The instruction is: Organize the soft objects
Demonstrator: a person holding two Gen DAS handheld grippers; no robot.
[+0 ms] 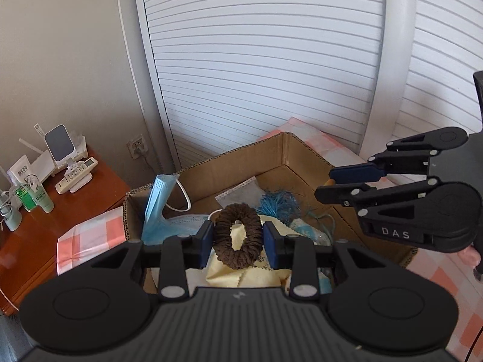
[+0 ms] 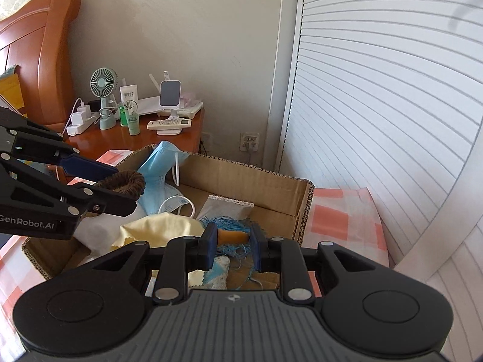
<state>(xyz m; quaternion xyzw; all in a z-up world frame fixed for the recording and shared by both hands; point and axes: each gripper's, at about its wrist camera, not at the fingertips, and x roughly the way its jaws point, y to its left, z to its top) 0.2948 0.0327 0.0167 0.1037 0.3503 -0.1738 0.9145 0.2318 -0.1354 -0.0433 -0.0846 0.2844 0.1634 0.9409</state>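
The left claw (image 1: 238, 236) is clamped on a brown scrunchie (image 1: 238, 235), held above the open cardboard box (image 1: 289, 150). The right claw (image 2: 233, 242) grips a small orange piece (image 2: 231, 236) over blue string (image 2: 229, 221). Masks and a yellow cloth (image 2: 160, 229) crowd the box's left half; bare cardboard shows toward its far right corner.

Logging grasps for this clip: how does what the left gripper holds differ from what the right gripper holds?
The left gripper is shut on a brown scrunchie, a fuzzy dark ring with an open middle; the right gripper is shut on a small orange piece, smooth, pale and solid. The brown scrunchie bulges past the pads, while the small orange piece barely fills the gap. Both hang above the cardboard box.
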